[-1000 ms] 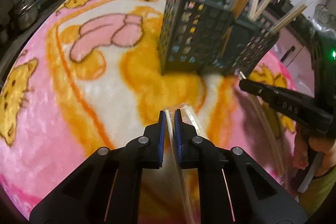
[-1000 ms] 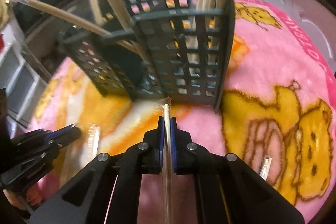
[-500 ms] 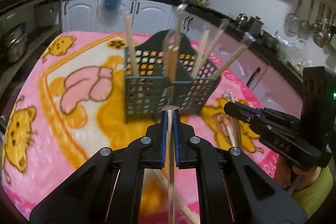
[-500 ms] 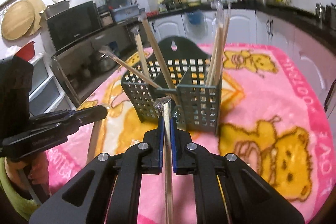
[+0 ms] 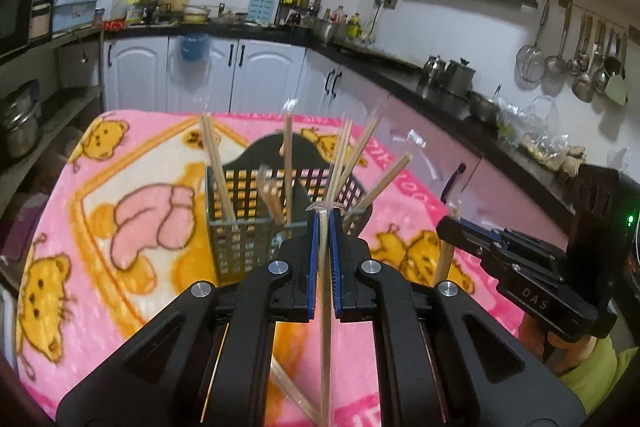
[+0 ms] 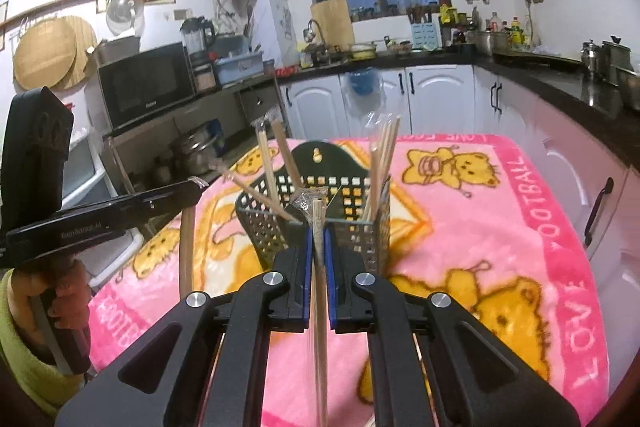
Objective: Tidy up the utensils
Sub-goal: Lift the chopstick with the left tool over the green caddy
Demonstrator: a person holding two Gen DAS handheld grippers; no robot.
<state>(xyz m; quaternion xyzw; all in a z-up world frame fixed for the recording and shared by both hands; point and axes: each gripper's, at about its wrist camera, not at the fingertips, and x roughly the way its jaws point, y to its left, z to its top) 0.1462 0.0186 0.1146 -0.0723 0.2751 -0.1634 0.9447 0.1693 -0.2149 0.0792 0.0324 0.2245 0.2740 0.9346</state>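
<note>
Left gripper (image 5: 323,227) clamped on one wrapped chopstick pair (image 5: 325,307), left wrist view: pale wood stick in clear plastic sleeve, crinkled sleeve end poking just past the fingertips, rest running back under the gripper. Dark green perforated utensil basket (image 5: 236,247) sits just ahead of the fingertips on the pink cartoon-bear blanket (image 5: 80,227) covering the tabletop. Basket has divided compartments; several wrapped chopsticks (image 5: 216,167) stand tilted in them, fanning outward, some in the near-left compartment, some toward the right. Which compartment each sits in is hard to tell. Another stick (image 5: 288,387) lies loose on the blanket below the gripper. Right gripper (image 5: 450,227) shows off to the right of the left one, also pinched on a stick, hand (image 5: 560,339) and green sleeve behind it.

Right wrist view: right gripper (image 6: 319,227) closed on its own wrapped chopstick pair (image 6: 319,307), same pale wood, crumpled plastic tip sticking up at the fingertips. Basket (image 6: 372,247) directly ahead, its arched back plate with hanging hole visible here, plus a tight bundle of sticks (image 6: 382,163) in the right compartment and leaning ones on the left. Left gripper (image 6: 196,187) appears far left with a stick hanging down from it. This view alone shows microwave (image 6: 146,87) and "LOVE FOOTBALL" lettering on the blanket border (image 6: 568,267).
</note>
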